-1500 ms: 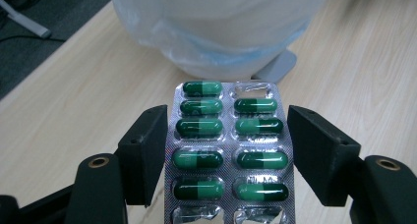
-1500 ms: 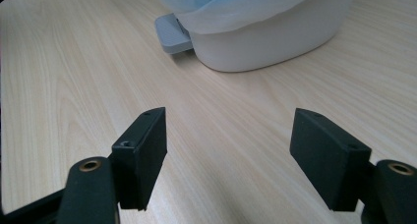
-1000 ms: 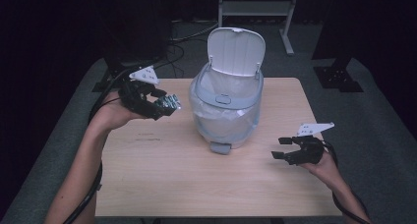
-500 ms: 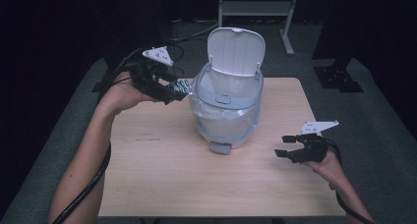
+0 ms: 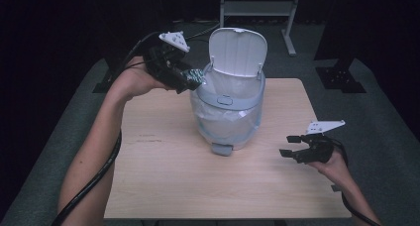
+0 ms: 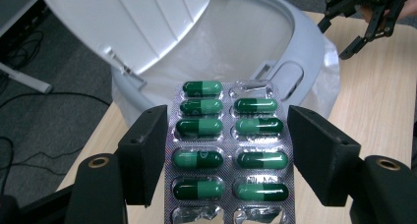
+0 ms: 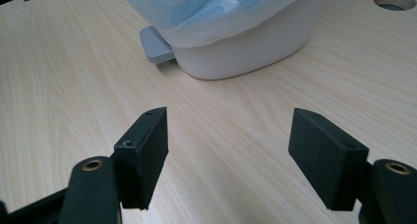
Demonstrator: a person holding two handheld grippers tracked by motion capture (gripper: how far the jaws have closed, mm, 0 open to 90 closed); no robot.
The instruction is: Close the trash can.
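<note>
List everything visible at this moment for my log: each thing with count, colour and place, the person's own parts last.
Table: one, light wood, centre.
Pedal bin: one, pale grey, lid open, clear liner, mid-table.
Blister pack: one, silver with green capsules, some pockets empty, between the left gripper's jaws beside the bin's rim.
Metal rack: one, grey, behind the table.
Left gripper: black, raised.
Right gripper: black, open, empty, low over the table's right side.
Forearms: two, bottom.
</note>
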